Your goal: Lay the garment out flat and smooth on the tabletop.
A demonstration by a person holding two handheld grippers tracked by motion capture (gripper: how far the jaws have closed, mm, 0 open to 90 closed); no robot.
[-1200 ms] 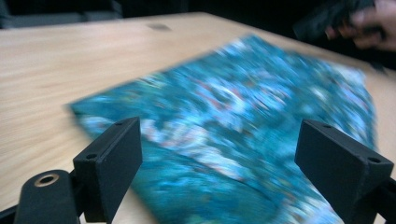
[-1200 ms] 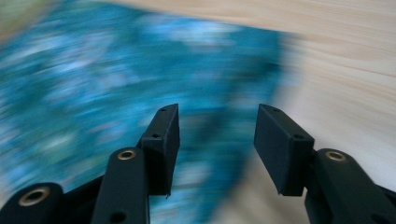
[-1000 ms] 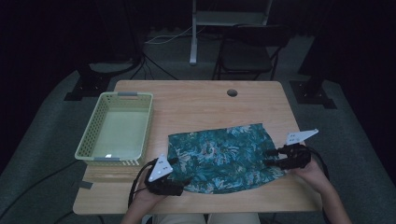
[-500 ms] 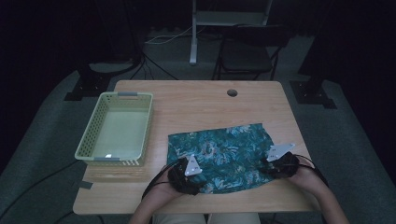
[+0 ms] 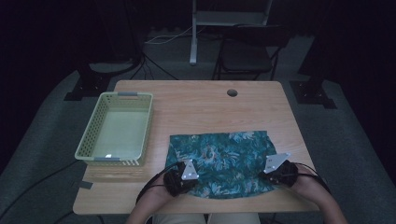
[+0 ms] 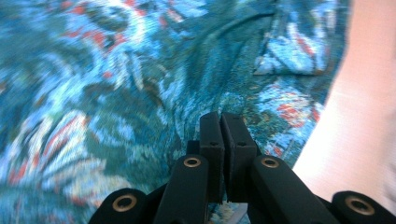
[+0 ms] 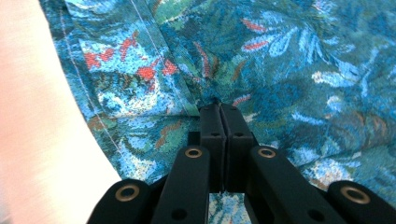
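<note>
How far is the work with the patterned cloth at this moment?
Done: the cloth lies spread flat on the table. In hand: the left hand-held gripper and right hand-held gripper have just closed on its near edge. Left: no fold yet; the basket holds nothing.

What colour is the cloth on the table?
The cloth is teal-blue with a leafy print and small red marks, clearest in the right gripper view.

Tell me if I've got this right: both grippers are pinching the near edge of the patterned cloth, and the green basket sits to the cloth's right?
Not quite. The green basket sits to the left of the patterned cloth, as the high view shows. The left gripper and right gripper do pinch its near edge.
</note>
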